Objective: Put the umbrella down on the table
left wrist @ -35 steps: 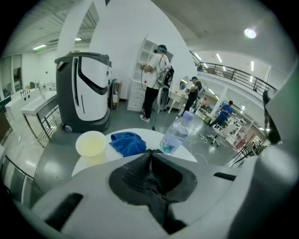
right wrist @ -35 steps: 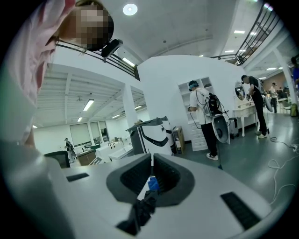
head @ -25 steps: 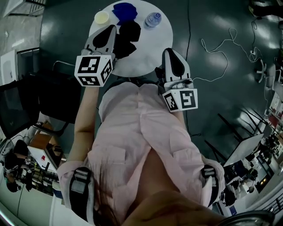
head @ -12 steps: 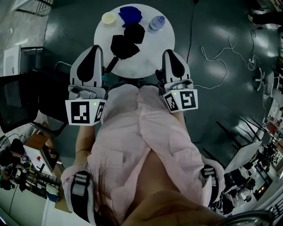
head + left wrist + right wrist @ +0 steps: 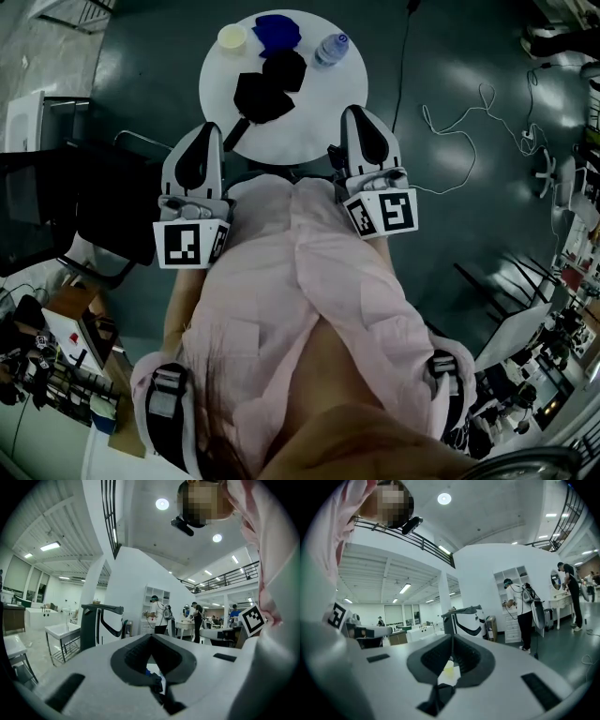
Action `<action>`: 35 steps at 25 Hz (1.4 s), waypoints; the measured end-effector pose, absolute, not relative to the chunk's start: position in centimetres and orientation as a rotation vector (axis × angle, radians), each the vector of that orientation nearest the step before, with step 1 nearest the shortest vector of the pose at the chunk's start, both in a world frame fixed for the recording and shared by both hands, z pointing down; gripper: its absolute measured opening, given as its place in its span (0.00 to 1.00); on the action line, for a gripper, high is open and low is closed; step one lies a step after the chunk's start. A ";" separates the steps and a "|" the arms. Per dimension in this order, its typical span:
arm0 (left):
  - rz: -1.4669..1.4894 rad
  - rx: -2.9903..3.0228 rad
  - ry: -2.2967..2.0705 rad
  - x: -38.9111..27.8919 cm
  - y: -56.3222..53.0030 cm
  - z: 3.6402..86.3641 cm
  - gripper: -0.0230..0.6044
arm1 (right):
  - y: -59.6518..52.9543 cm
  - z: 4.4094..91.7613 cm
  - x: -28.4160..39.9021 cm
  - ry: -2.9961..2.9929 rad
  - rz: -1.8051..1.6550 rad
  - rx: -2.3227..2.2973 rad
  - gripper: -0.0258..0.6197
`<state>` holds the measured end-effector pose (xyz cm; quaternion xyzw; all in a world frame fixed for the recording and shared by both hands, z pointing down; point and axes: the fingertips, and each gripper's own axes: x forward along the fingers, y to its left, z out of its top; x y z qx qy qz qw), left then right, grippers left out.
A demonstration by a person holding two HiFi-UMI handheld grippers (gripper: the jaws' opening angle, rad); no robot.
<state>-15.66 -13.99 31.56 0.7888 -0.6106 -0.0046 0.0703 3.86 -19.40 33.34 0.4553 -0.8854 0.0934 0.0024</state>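
Lying on the round white surface (image 5: 323, 103) ahead of and apart from both sets of fingers, black folded fabric umbrella (image 5: 261, 96): likely light, canopy soft and slippery, stiff handle end the best hold; left gripper (image 5: 202, 136) and right gripper (image 5: 361, 117) fingers closed, empty.

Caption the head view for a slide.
Black umbrella on the round white table; left gripper and right gripper shut, empty.
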 end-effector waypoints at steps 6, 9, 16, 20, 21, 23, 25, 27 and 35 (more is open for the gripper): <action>-0.021 2.341 -1.775 -14.7 -14.1 33.0 0.07 | -19.1 33.6 3.8 -2.777 0.287 1.415 0.09; -0.018 2.346 -1.782 -14.8 -14.4 32.8 0.07 | -19.2 33.5 3.9 -2.776 0.278 1.419 0.09; -0.047 2.352 -1.794 -14.9 -15.2 32.4 0.07 | -19.3 33.5 4.4 -2.774 0.274 1.435 0.09; -0.034 2.349 -1.786 -14.7 -15.3 32.4 0.07 | -19.4 33.5 4.4 -2.763 0.253 1.432 0.09; -0.038 2.349 -1.788 -14.7 -15.4 32.4 0.07 | -19.4 33.5 4.4 -2.762 0.246 1.428 0.09; -0.051 2.347 -1.794 -14.7 -15.7 32.3 0.07 | -19.5 33.5 4.4 -2.762 0.238 1.424 0.09; -0.037 2.337 -1.790 -14.7 -15.8 32.4 0.07 | -19.6 33.5 4.4 -2.761 0.238 1.426 0.09; -0.003 2.334 -1.788 -14.9 -15.8 33.0 0.07 | -19.8 33.5 4.5 -2.757 0.239 1.430 0.09; -0.021 2.289 -1.812 -15.6 -16.2 33.3 0.07 | -20.1 33.8 4.7 -2.740 0.244 1.437 0.09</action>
